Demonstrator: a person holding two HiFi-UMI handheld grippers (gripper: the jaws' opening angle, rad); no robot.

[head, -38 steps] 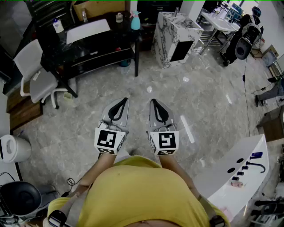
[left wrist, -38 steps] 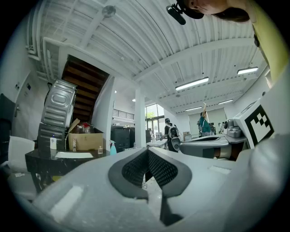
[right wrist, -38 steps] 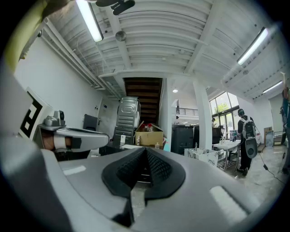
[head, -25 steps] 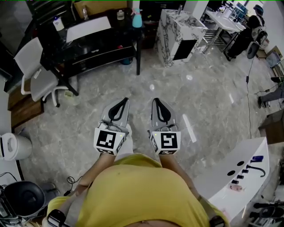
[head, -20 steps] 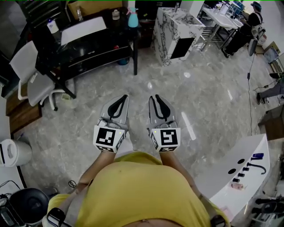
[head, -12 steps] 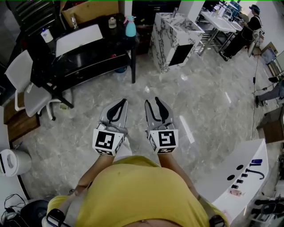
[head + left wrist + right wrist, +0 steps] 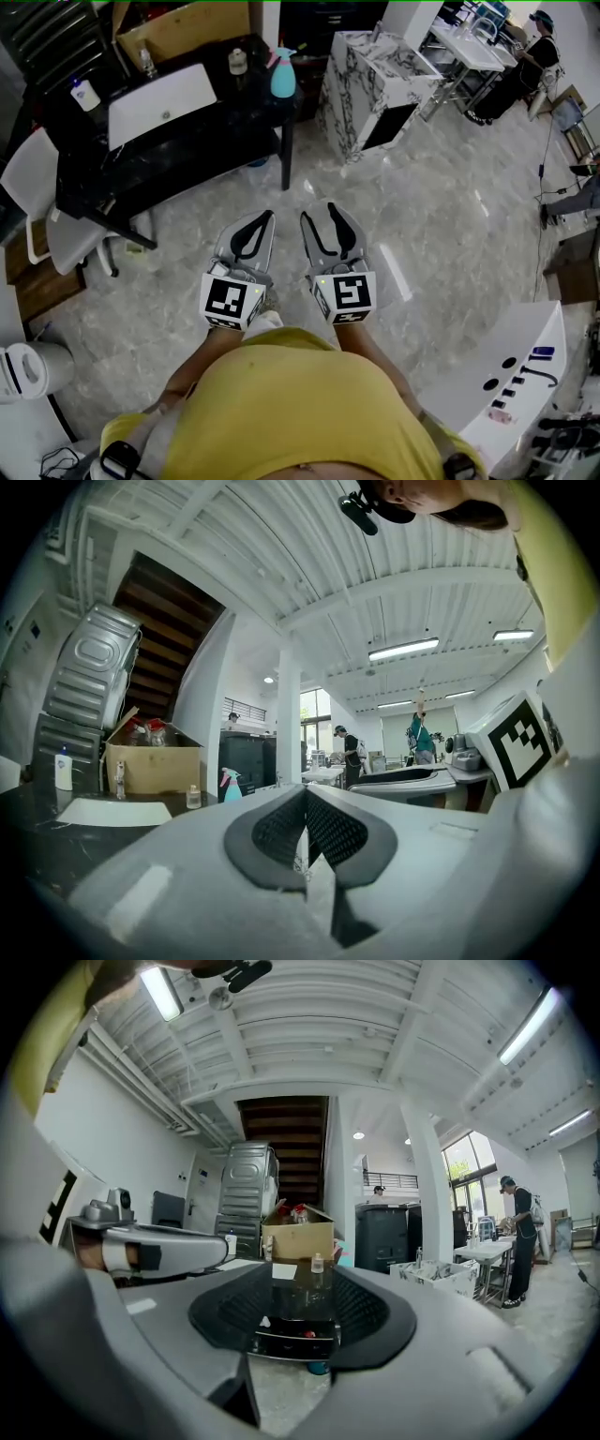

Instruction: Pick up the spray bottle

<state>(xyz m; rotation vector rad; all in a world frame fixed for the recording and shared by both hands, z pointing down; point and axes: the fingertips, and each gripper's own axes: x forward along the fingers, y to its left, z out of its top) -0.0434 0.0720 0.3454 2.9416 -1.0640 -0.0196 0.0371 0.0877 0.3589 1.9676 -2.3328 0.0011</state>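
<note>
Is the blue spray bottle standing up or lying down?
Standing up. The spray bottle sits upright on the black table, with its pink trigger end on top.

Teal spray bottle (image 7: 282, 77) (pink trigger (image 7: 225, 773)), black table (image 7: 216, 131), white cabinet (image 7: 366, 58) with black marble veins, grey mottled floor (image 7: 441, 206), yellow shirt (image 7: 300, 412), left gripper (image 7: 266, 215) and right gripper (image 7: 316, 210) both grey with black pads (image 7: 251, 234) and black-and-white marker cubes (image 7: 232, 298).

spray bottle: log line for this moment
phase: pre-grasp | bottle: on table, untouched | left claw: shut | right claw: just been opening, nothing between
</note>
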